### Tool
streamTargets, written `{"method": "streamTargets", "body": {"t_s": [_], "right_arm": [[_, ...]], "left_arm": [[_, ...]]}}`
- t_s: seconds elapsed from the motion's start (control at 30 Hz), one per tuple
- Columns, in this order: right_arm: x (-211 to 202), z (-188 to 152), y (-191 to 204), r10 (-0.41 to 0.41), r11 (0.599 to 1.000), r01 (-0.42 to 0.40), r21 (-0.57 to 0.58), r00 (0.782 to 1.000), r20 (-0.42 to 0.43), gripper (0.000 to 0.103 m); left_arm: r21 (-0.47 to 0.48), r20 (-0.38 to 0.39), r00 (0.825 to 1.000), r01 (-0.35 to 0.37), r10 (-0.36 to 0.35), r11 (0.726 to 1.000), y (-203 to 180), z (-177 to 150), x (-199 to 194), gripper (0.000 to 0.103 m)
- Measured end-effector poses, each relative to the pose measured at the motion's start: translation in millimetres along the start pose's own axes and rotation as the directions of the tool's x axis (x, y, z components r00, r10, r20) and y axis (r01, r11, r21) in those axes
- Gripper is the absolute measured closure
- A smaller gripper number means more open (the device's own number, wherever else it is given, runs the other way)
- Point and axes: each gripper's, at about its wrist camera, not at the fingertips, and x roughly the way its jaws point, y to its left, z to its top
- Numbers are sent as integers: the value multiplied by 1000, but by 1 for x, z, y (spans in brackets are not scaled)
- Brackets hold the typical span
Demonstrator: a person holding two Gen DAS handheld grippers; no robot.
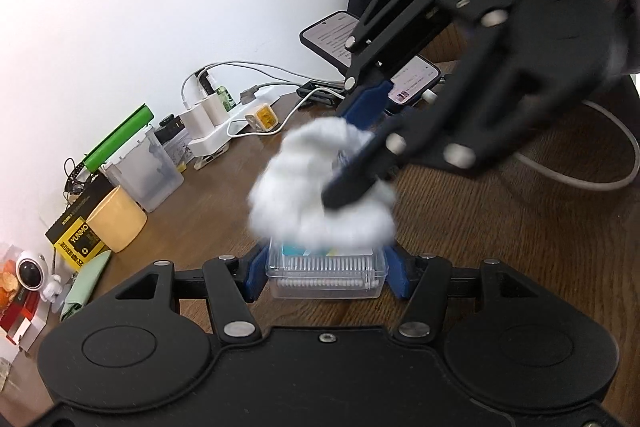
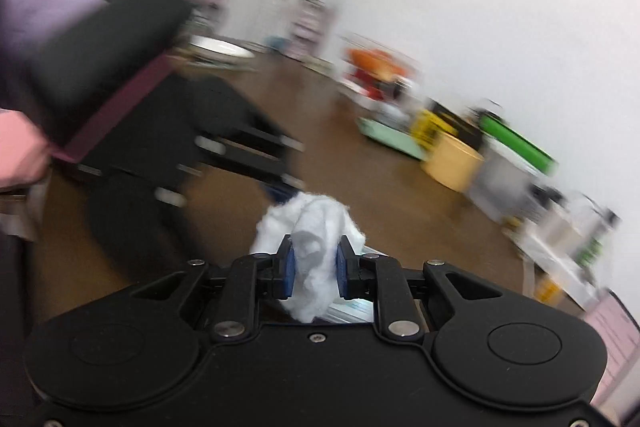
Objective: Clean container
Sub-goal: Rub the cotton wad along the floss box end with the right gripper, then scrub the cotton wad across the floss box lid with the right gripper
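The left gripper (image 1: pixel 326 277) is clamped on a small clear plastic container (image 1: pixel 327 273), its blue pads pressed against the box's two short sides; rows of white cotton swabs show through the clear walls. The box sits low over the dark brown wooden tabletop (image 1: pixel 460 227), directly in front of the left wrist camera.

On top of the container lies a crumpled white wad of tissue (image 1: pixel 320 187), which covers most of the lid. The right gripper (image 2: pixel 314 267) is closed on this wad, its two blue pads squeezing the soft white material between them. In the left wrist view the right gripper comes in from the upper right, angled downward, and its dark fingertip presses into the wad just above the box.

Farther out along the white wall, to the left, stand a pale yellow round cup (image 1: pixel 116 223), a frosted translucent plastic bin (image 1: pixel 148 171), a bright green cylindrical tube (image 1: pixel 120 139) and a white power strip with chargers and cables (image 1: pixel 216 131). A smartphone with a lit screen (image 1: pixel 330 35) leans up behind the right gripper. The right wrist view is heavily blurred; a purple sleeve (image 2: pixel 36 11) shows at its left edge.
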Motion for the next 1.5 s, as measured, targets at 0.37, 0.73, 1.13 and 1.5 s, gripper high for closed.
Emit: {"method": "streamTargets", "body": {"t_s": [0.37,0.73,1.13,1.5], "right_arm": [[8,-4,-14,-21,994,26,108,999,-49,82],[11,-5,-22,-22,988,36,150,995,-94,83],[13,1,-14,5,996,4,85,994,-110,83],[14,-1,-22,24,998,-16,63,991,-134,83]], "left_arm": [[-17,3,1000,3,-3,1000,5,-1,1,46],[-14,5,1000,-4,4,1000,5,-1,2,46],[-28,-2,1000,-17,17,999,-15,2,-7,46],[-37,-4,1000,-17,17,999,-13,3,-8,46]]}}
